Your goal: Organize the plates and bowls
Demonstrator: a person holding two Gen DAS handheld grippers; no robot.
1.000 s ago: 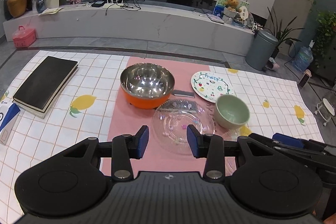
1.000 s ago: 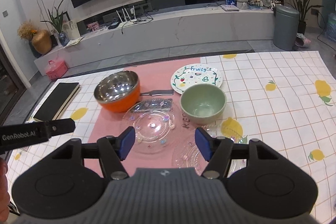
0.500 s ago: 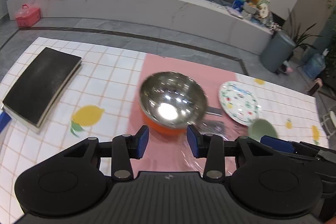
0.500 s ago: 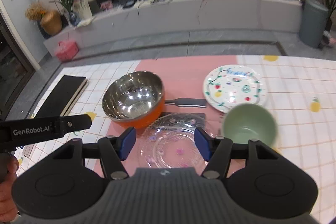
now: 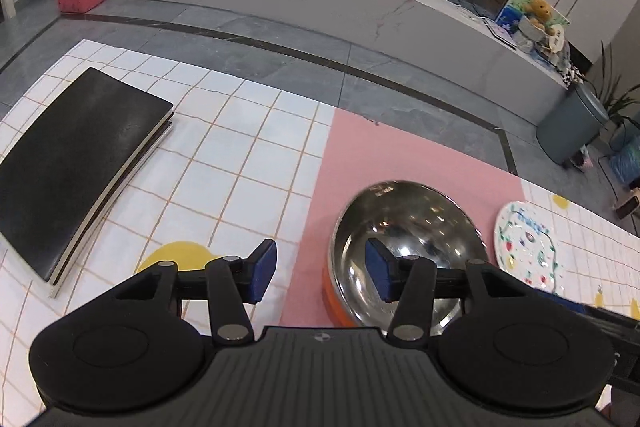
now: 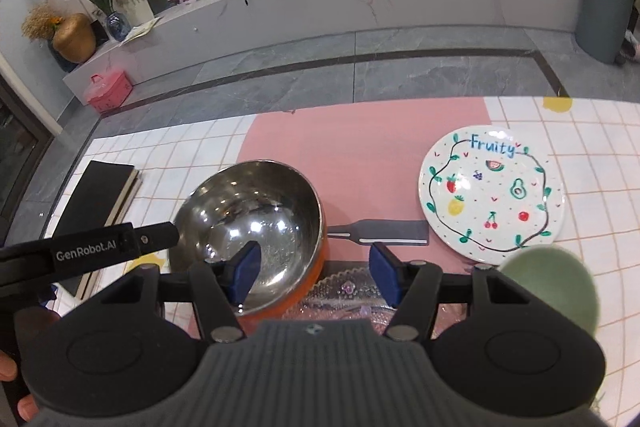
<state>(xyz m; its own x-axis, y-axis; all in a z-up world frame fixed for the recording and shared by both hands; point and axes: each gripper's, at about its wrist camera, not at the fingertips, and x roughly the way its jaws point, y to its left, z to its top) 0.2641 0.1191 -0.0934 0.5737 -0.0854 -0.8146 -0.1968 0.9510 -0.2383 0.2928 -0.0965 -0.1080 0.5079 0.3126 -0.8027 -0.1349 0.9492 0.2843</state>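
Left wrist view: we had just widened left gripper [image 5: 316, 273], jaws spread, nothing pinched, straddling rim of steel bowl [image 5: 404, 247] at lower right; grasp looked imminent.

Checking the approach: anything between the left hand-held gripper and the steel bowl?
Nothing visible. The left hand-held gripper has just been opening, nothing between its fingers. Its right finger shows against the steel bowl, its left finger over the pink mat.
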